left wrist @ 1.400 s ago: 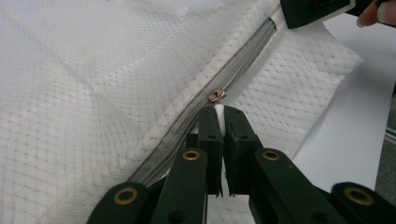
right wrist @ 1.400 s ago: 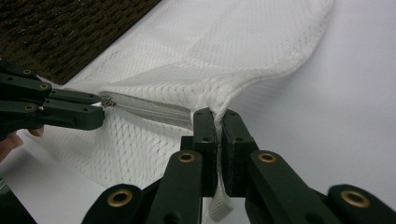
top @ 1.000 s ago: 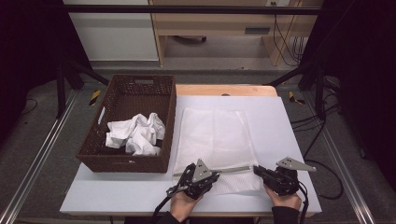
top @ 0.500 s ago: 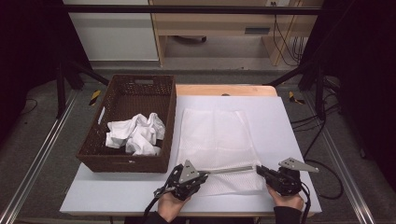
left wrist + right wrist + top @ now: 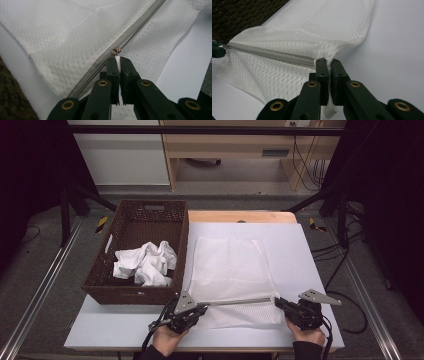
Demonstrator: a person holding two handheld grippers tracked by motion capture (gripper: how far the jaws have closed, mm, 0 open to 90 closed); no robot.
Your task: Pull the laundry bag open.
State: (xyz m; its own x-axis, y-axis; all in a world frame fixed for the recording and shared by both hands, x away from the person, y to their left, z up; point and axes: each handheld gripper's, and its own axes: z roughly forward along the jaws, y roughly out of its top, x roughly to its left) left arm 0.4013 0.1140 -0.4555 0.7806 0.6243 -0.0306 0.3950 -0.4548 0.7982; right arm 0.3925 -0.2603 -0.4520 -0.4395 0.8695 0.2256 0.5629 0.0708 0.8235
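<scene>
Two grippers stretch the zip of a white mesh bag between them.

High view: the mesh bag (image 5: 231, 270) lies flat on the white table (image 5: 310, 250), its zip (image 5: 240, 302) running taut from the left gripper (image 5: 200, 308) to the right gripper (image 5: 278, 302); a brown basket (image 5: 145, 215) holding crumpled white cloths (image 5: 145, 264) stands just beyond and to the outer side of the left gripper. Left gripper view: the jaws are closed on the white zip pull tab (image 5: 117, 63), with the brass slider (image 5: 116, 51) right at their tips and the zip (image 5: 135, 30) leading away ahead. Right gripper view: the right gripper (image 5: 329, 65) has its jaws pinched tight on the bag's corner (image 5: 329, 53) at the zip's end, the mesh bag (image 5: 317, 22) spreading ahead and the zip (image 5: 272, 55) running off to the picture's left.
</scene>
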